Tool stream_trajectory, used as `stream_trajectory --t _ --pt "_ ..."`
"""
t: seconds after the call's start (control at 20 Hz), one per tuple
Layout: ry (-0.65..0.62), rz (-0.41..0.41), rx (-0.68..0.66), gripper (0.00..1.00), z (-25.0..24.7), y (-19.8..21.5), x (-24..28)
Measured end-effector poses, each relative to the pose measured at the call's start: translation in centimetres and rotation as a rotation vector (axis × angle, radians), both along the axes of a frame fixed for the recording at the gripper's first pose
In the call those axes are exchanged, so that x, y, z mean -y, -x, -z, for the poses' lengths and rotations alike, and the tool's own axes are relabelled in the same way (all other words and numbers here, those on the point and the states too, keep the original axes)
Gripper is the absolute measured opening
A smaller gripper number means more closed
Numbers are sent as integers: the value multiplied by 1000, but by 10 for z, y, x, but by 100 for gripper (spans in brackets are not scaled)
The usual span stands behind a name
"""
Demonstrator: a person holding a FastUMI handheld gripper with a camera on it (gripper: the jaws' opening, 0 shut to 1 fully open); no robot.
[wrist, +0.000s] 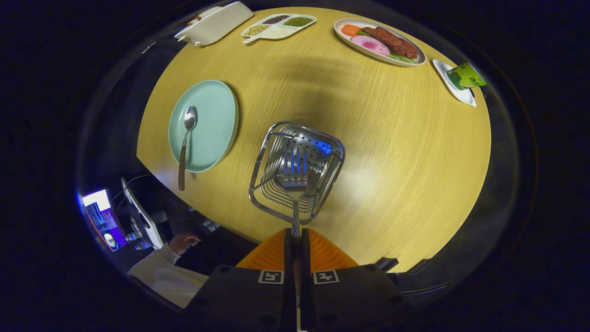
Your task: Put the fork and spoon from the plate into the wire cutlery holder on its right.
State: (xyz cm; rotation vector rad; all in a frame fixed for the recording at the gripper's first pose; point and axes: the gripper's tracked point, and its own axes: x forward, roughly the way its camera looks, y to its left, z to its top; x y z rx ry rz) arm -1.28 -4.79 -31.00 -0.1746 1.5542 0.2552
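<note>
Nearest to me are my gripper's (297, 235) two fingers, pressed together on the thin metal handle of the fork (295, 173), with no gap to see except the stem pinched between them. Each finger block carries a small square black-and-white marker; I can make out no other writing on my tool. Beyond the fingertips the fork's tines point away from me and hang over the open mouth of the wire cutlery holder (297, 173), a square chrome basket with a perforated bottom; whether the tines touch its bottom I cannot tell. It stands on the round wooden table (392, 152) directly ahead of my fingers. To the left of the holder, apart from it, sits the pale green plate (209, 133), and on it lies the spoon (185, 145), bowl away from me, its brown handle reaching past the plate's near rim. Far beyond the fingers, at the table's far side, are a white divided tray (278, 26) with beans and grains in its sections, a white rectangular dish (215, 23) left of it, and an oval platter (379, 40) with sliced meat and vegetables to the right. Further right a green carton (466, 76) lies on a small white plate (456, 85); its print is too small to read. Left of my tool, below the table, a person's white sleeve (161, 274) and a lit monitor (102, 219) show.
</note>
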Motion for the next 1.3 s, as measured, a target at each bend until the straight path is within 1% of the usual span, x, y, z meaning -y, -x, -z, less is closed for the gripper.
stream_trajectory --t 0.05,0.1,0.2,0.25,0.3,0.35,0.4,0.45,0.55,0.8,0.95,1.1,1.2,1.3 --pt "0 4 -1 11 -1 -1 0" --pt "-5 6 5 11 -1 -3 -1" --pt "-6 10 33 19 -5 -8 0" --pt "-13 11 53 41 -8 -12 -1" --pt "-22 16 76 46 -15 -15 -2" --pt "-30 23 105 59 -21 -19 -3" --pt "-43 26 142 59 -28 -24 -5" --pt "-58 25 176 67 -35 -26 -8" --pt "-65 15 247 98 -49 -30 -10" --pt "-104 19 410 100 -90 -35 -26" --pt "-160 16 575 100 -120 -51 -48" --pt "-187 41 724 100 -140 -68 -60" --pt "-218 55 769 99 -143 -68 -77" --pt "-234 52 778 100 -140 -67 -98"
